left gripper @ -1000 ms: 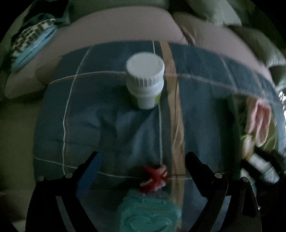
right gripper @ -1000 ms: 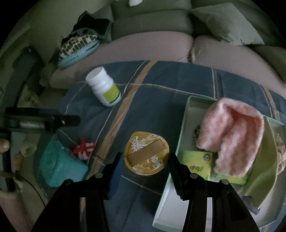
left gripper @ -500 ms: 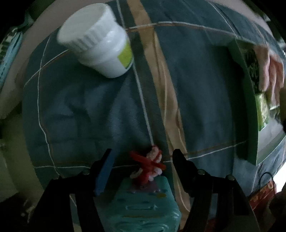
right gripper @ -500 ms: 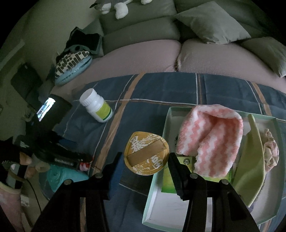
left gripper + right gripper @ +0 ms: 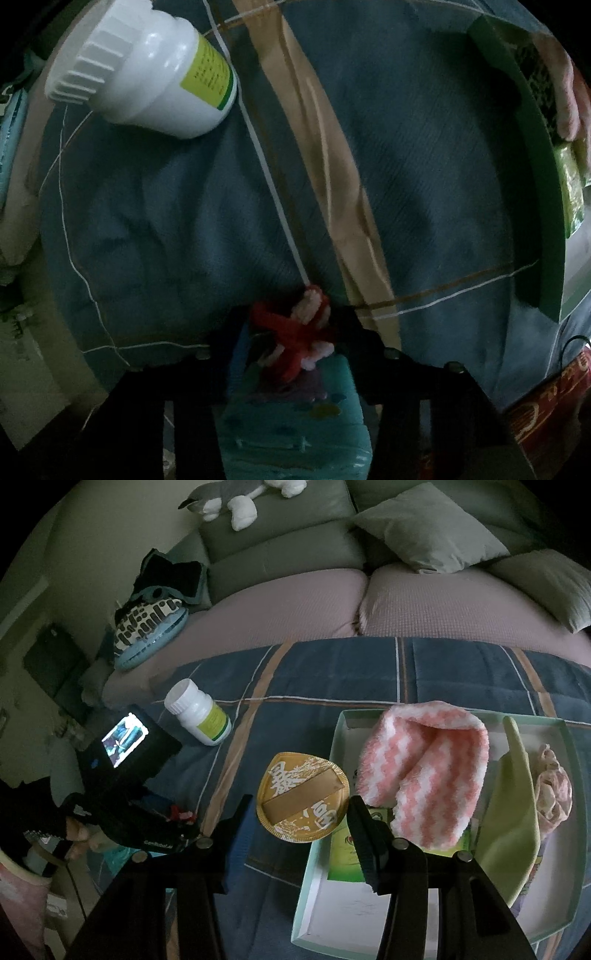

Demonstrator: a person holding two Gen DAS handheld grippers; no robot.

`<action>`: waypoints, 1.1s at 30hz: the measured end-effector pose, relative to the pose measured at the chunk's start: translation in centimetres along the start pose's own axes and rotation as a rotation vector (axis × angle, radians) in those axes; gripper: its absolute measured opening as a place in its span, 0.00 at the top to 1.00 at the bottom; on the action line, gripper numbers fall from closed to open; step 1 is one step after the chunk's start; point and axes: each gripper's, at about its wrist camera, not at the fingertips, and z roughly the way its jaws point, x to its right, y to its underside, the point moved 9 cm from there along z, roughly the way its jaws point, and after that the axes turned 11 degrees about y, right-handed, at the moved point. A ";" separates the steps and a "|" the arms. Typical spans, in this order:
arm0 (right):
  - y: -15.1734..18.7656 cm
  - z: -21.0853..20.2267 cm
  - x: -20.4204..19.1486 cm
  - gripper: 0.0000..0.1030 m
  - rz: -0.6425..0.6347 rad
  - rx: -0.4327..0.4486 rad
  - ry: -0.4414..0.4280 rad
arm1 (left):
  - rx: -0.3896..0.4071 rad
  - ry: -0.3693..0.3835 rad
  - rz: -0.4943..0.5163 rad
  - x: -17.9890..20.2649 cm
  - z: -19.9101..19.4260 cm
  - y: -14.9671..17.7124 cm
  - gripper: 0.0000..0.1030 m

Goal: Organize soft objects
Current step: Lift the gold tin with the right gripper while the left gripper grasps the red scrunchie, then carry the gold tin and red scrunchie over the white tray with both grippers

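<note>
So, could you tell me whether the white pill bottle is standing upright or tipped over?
Tipped over. The white pill bottle lies on its side on the blue quilt, its ribbed cap on and pointing toward the sofa.

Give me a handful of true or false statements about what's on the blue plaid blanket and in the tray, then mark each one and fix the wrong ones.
1. The white bottle lies on its side on the blanket. True.
2. The pink and white fuzzy cloth lies inside the pale green tray. True.
3. The right tool holds nothing. False: its fingers sit on either side of a gold round lid.
4. The left tool is over the tray. False: it is down over the teal soft toy with the red and white bow, away from the tray.
5. A plush animal lies on the sofa back. True.
</note>
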 end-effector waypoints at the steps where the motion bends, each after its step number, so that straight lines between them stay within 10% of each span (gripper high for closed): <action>1: 0.0 0.0 0.0 0.48 0.000 -0.001 -0.001 | -0.005 -0.002 0.002 0.1 0.1 0.0 0.58; 17: -0.7 -1.0 1.4 0.48 0.039 0.029 0.000 | 0.113 0.018 0.024 1.9 -2.2 0.6 0.69; 33: -2.8 -7.7 11.0 0.48 0.208 0.191 0.175 | 0.716 0.159 0.160 14.0 -21.6 -1.4 0.68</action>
